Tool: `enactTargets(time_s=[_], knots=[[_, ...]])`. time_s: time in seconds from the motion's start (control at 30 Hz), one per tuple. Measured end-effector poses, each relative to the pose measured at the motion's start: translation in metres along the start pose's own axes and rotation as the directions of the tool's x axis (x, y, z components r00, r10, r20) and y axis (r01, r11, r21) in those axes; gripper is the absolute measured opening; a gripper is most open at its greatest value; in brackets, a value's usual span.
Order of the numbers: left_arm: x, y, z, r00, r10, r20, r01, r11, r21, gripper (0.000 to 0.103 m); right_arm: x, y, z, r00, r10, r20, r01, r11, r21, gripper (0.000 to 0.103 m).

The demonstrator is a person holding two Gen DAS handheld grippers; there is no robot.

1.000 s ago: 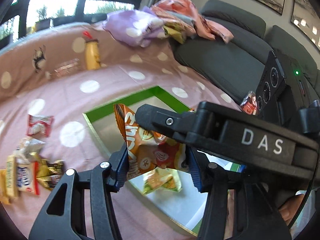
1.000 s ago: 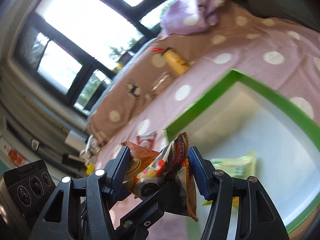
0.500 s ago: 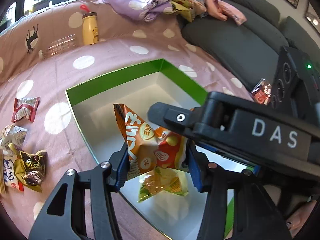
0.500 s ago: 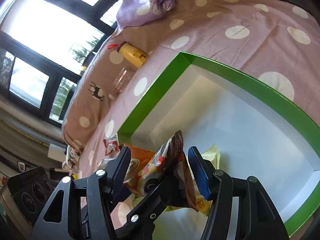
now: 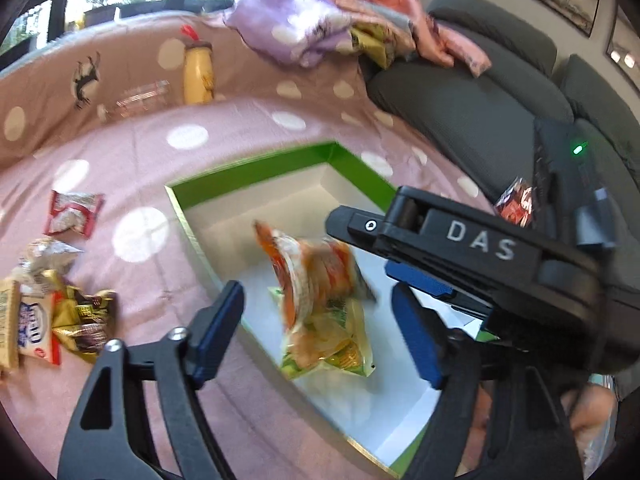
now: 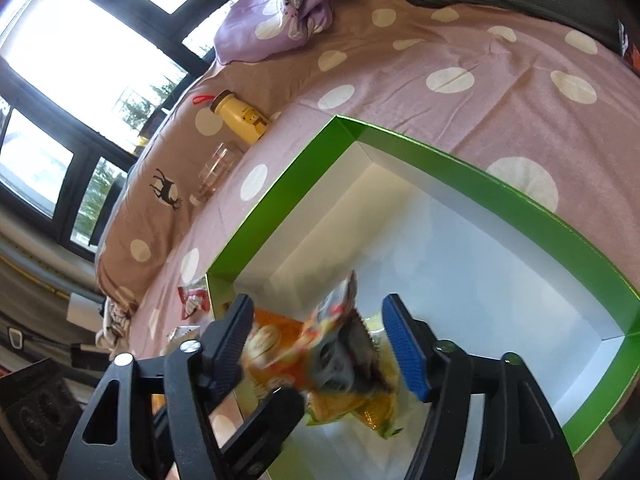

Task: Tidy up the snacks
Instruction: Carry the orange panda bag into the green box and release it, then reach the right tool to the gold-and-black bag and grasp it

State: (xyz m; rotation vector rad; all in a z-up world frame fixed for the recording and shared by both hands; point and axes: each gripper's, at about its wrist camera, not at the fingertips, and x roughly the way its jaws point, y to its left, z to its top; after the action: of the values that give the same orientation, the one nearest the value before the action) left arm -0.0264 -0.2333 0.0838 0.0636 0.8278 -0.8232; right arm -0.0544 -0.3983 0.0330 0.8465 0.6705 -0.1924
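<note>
On the pink polka-dot bedspread [image 5: 240, 128] sits the shallow green-rimmed white cardboard box [image 6: 280, 216], holding a yellow-green snack packet [image 5: 344, 356] near its left wall. Above it a blurred orange snack bag [image 5: 316, 272] drops free as the left gripper [image 5: 320, 328] and right gripper [image 6: 320, 344] have just been opening, pads clear. Several small wrapped snacks [image 5: 60, 320] wait at the bedspread's left edge, so sorting looks under halfway.

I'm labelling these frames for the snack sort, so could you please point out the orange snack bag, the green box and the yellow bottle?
orange snack bag [image 5: 316, 268]: left wrist view, on its blurred front.
green box [image 6: 276, 204]: right wrist view, on its green left wall.
yellow bottle [image 6: 240, 118]: right wrist view, on its body.
</note>
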Motion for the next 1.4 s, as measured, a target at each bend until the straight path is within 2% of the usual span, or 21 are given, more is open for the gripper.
enactTargets(time_s=[0.13, 0.23, 0.3, 0.43, 0.53, 0.63, 0.67, 0.73, 0.87, 1.1, 1.27, 1.4], knots=[[-0.032, 0.018, -0.005, 0.998, 0.013, 0.055, -0.010, 0.999, -0.042, 0.087, -0.009, 0.009, -0.002, 0.999, 0.010, 0.048, -0.008, 0.999, -0.034, 0.082], [-0.057, 0.038, -0.015, 0.995, 0.050, 0.085, -0.044, 0.996, -0.078, 0.088, -0.012, 0.020, -0.005, 0.997, 0.020, 0.073, -0.015, 0.998, -0.068, 0.084], [-0.071, 0.054, -0.023, 0.992, 0.087, 0.091, -0.076, 0.991, -0.113, 0.089, -0.014, 0.029, -0.008, 0.996, 0.020, 0.090, -0.011, 0.995, -0.096, 0.090], [-0.097, 0.088, -0.043, 0.982, 0.170, 0.085, -0.151, 0.970, -0.190, 0.090, -0.014, 0.050, -0.016, 0.994, 0.017, 0.110, 0.001, 0.986, -0.165, 0.091], [-0.115, 0.113, -0.057, 0.968, 0.234, 0.089, -0.204, 0.944, -0.260, 0.090, -0.010, 0.069, -0.027, 0.994, 0.018, 0.112, 0.008, 0.974, -0.225, 0.091], [-0.130, 0.138, -0.070, 0.960, 0.267, 0.089, -0.225, 0.919, -0.325, 0.095, -0.004, 0.090, -0.039, 0.995, 0.015, 0.104, 0.016, 0.955, -0.296, 0.091], [-0.133, 0.144, -0.073, 0.954, 0.284, 0.093, -0.237, 0.908, -0.345, 0.099, 0.000, 0.100, -0.045, 0.995, 0.016, 0.098, 0.017, 0.943, -0.332, 0.091], [-0.139, 0.156, -0.078, 0.939, 0.329, 0.104, -0.269, 0.888, -0.373, 0.099, 0.005, 0.112, -0.055, 0.996, 0.024, 0.089, 0.012, 0.925, -0.380, 0.091], [-0.145, 0.174, -0.083, 0.915, 0.389, 0.105, -0.316, 0.855, -0.412, 0.099, 0.017, 0.133, -0.076, 0.996, 0.088, 0.031, -0.064, 0.890, -0.451, 0.091], [-0.152, 0.194, -0.093, 0.906, 0.417, 0.072, -0.346, 0.827, -0.443, 0.100, 0.045, 0.161, -0.109, 1.000, 0.009, -0.001, -0.008, 0.833, -0.552, 0.091], [-0.159, 0.204, -0.097, 0.904, 0.422, 0.076, -0.337, 0.809, -0.482, 0.100, 0.064, 0.171, -0.121, 0.996, 0.018, -0.093, -0.067, 0.830, -0.553, 0.091], [-0.158, 0.209, -0.099, 0.896, 0.442, 0.050, -0.363, 0.792, -0.491, 0.100, 0.080, 0.176, -0.128, 0.995, -0.051, -0.089, -0.010, 0.820, -0.573, 0.091]])
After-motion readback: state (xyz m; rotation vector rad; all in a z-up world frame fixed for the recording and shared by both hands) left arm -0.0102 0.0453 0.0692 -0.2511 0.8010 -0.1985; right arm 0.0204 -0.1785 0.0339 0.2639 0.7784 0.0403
